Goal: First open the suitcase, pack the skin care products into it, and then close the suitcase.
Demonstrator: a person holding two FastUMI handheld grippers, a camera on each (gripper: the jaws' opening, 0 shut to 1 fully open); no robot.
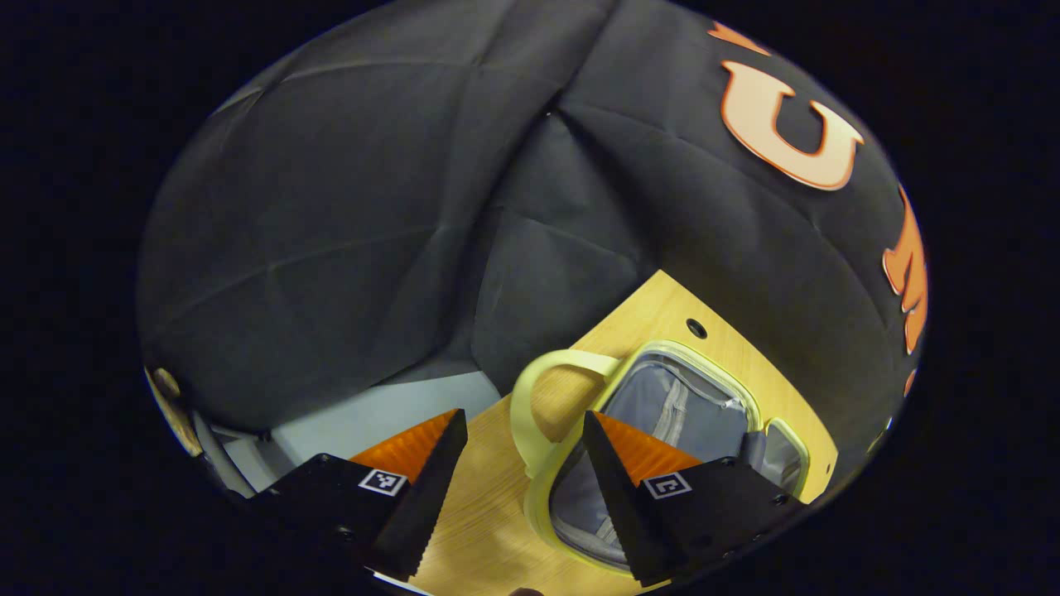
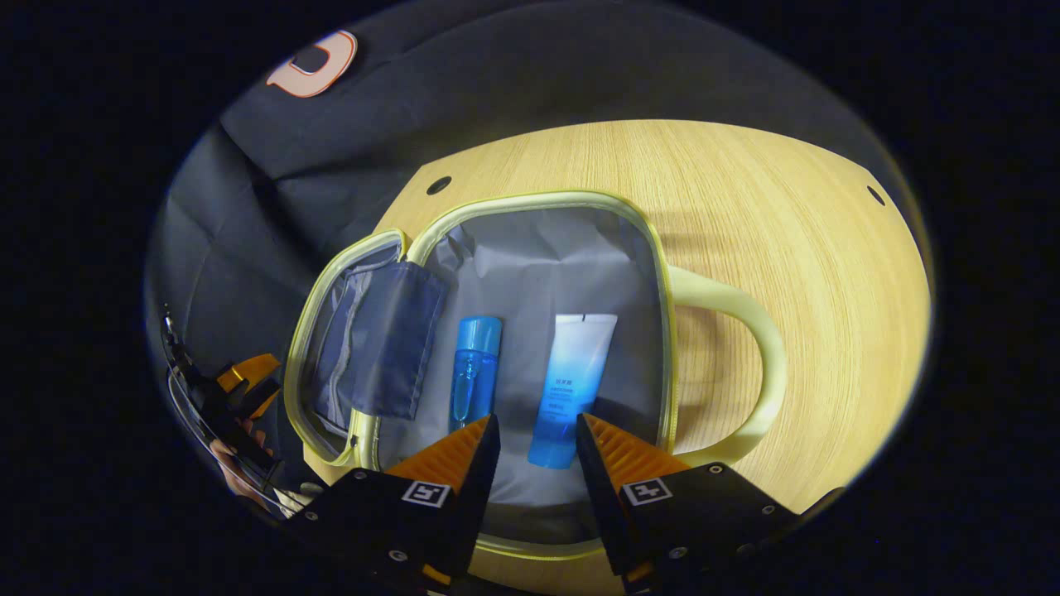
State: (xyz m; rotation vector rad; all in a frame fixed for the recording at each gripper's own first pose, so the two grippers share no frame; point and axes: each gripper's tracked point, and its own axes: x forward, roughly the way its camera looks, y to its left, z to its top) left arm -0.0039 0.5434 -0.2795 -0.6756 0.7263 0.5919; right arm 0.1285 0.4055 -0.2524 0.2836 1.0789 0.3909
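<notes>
Both views dim overall, focus sharp. Bench (image 2: pixel 787 248) brightest, lit from above. Suitcase handle (image 2: pixel 749 364) casts soft shadow toward 9 o'clock. Strong fisheye bending toward the rims.

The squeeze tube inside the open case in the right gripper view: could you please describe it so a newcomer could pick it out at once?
On the light wooden table lies an open pale yellow suitcase with a grey lining. Two items rest side by side on that lining, just beyond the right gripper. The flat white-to-blue squeeze tube is the one nearer the suitcase's handle; its neighbour is a round, clear blue bottle with a blue cap.
</notes>
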